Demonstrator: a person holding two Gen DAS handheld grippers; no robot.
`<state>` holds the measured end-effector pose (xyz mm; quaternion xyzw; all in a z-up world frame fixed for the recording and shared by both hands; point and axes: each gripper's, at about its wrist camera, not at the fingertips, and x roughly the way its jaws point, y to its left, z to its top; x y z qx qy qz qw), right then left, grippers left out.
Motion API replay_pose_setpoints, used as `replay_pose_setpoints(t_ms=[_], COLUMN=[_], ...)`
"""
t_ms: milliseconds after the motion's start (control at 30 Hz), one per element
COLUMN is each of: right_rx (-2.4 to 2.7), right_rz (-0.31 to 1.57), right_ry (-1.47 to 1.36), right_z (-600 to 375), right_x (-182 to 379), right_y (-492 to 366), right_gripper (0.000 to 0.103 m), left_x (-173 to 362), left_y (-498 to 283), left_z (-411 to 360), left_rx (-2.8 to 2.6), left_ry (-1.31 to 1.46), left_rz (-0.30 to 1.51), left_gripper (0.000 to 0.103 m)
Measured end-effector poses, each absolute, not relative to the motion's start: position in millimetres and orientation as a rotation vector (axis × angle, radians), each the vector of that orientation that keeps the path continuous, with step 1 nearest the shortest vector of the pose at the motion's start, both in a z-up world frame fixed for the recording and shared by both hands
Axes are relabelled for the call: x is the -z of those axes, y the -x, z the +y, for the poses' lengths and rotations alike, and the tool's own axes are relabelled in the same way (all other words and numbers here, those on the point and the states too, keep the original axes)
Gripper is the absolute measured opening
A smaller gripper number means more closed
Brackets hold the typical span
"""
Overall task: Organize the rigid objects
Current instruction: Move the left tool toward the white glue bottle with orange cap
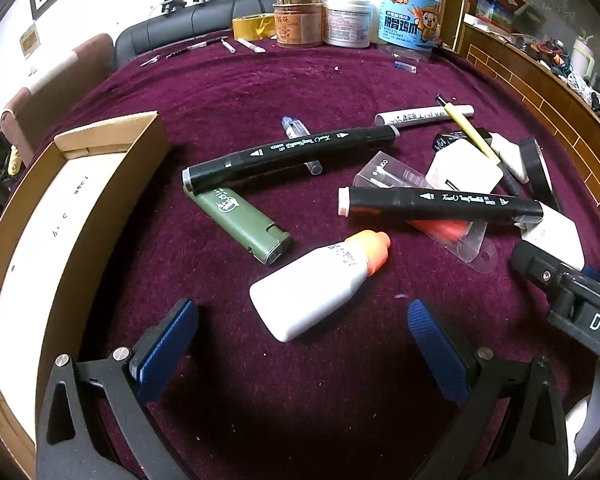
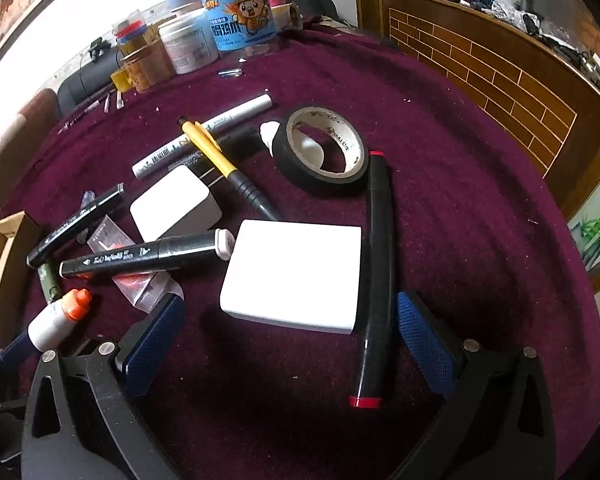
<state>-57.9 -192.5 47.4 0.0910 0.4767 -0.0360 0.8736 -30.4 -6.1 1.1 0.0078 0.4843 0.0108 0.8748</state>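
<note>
Cardboard box (image 1: 24, 216), left edge of left view: visible floor bare, so by my reading sorting has barely begun. Left gripper (image 1: 300, 320) spread, holding nothing, white bottle with orange cap (image 1: 316, 284) just ahead between its tips. Right gripper (image 2: 288, 320) spread, empty, framing white block (image 2: 296, 272) and red-ended marker (image 2: 376, 272). Green lighter (image 1: 240, 224), black tape roll (image 2: 320, 152), other markers all loose on purple cloth (image 1: 260, 88).

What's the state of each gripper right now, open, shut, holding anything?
Left gripper: open, holding nothing, white glue bottle lying just ahead between the fingers.
Right gripper: open, holding nothing, white block and red-capped black marker between its fingers.
</note>
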Motion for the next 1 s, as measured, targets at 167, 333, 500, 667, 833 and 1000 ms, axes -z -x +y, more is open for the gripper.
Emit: replay_pose_setpoints(t_ms=[167,333,500,667,833,1000], right_rx=[0.092,0.145,0.143,0.145,0.242,0.224], right_rz=[1.009,1.035,1.058,0.876,0.523,0.564], right_ry=[-0.159,-0.066,-0.082,-0.114,-0.012,-0.082], right_z=[-188.9,-176.5,-181.8,-189.0,-187.6,-201.6], right_x=[-46.0,-43.5,-45.4,-84.5,-123.4,-124.6], right_y=[56.1,54.0,58.6,103.9,137.1,83.7], right_gripper=[0.103,0.103,0.102,0.101,0.101,0.101], left_x=[-1.1,-1.1,-2.4,-21.7,-76.4,-114.8], left_y=[30.4,30.4,30.5,47.2,81.0,83.8], left_z=[-4.7,-4.7,-1.3,22.9,50.0,71.7], left_rx=[-0.012,-0.012,0.020,0.075,0.084,0.001], left_ry=[-0.007,-0.007,-0.006,0.126,0.142,0.094], left_rz=[1.011,1.012,1.018,0.990,0.759,0.692], left_gripper=[0.102,0.102,0.101,0.095,0.096,0.102])
